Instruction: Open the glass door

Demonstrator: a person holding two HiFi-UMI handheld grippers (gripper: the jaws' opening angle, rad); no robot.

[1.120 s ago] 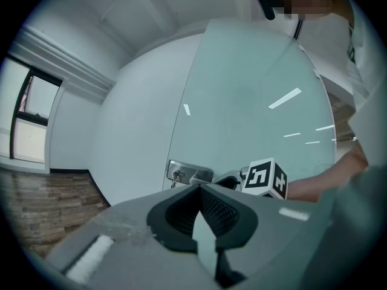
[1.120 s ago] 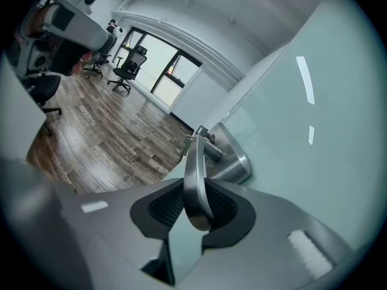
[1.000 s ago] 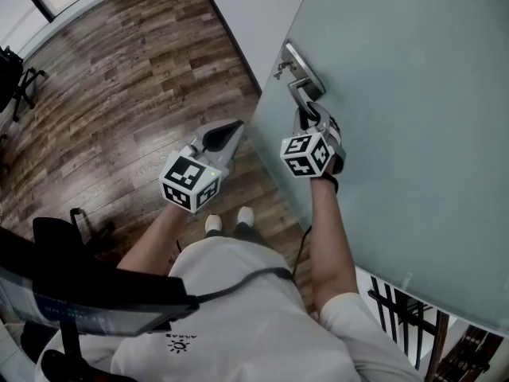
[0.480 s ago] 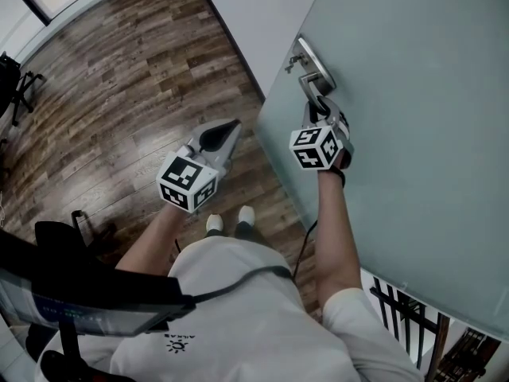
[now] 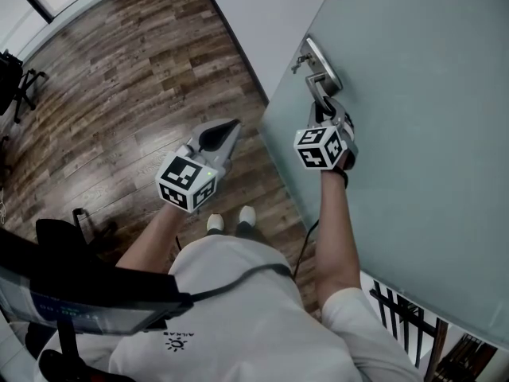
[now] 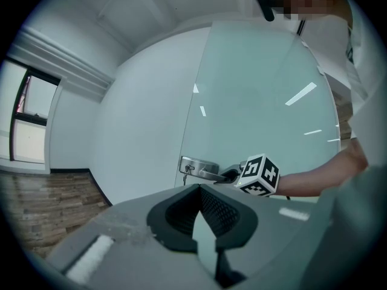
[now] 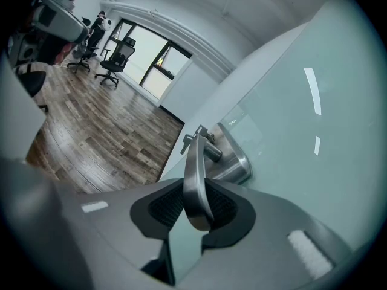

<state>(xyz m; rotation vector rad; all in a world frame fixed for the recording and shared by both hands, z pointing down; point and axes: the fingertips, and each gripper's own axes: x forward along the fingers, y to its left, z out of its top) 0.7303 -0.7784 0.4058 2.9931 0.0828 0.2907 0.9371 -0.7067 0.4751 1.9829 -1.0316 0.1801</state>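
Observation:
The frosted glass door (image 5: 413, 94) fills the right of the head view, with a metal lever handle (image 5: 322, 82) on a lock plate near its left edge. My right gripper (image 5: 324, 110) is shut on that handle; in the right gripper view the lever (image 7: 195, 174) sits between the pads, turned downward, with keys (image 7: 192, 136) hanging from the lock plate (image 7: 233, 156). My left gripper (image 5: 227, 134) hangs free left of the door, shut, with nothing in it. The left gripper (image 6: 199, 189) faces the door (image 6: 260, 101) and the handle (image 6: 202, 169).
A white wall (image 5: 254, 14) meets the door's left edge. Wooden floor (image 5: 119, 70) spreads to the left, with office chairs (image 7: 112, 59) far off by a window. A dark chair (image 5: 64, 237) is at lower left and a black railing (image 5: 406, 325) at lower right.
The door's handle edge and my right gripper on it have shifted to the right and slightly up in the head view. The left gripper has stayed where it was.

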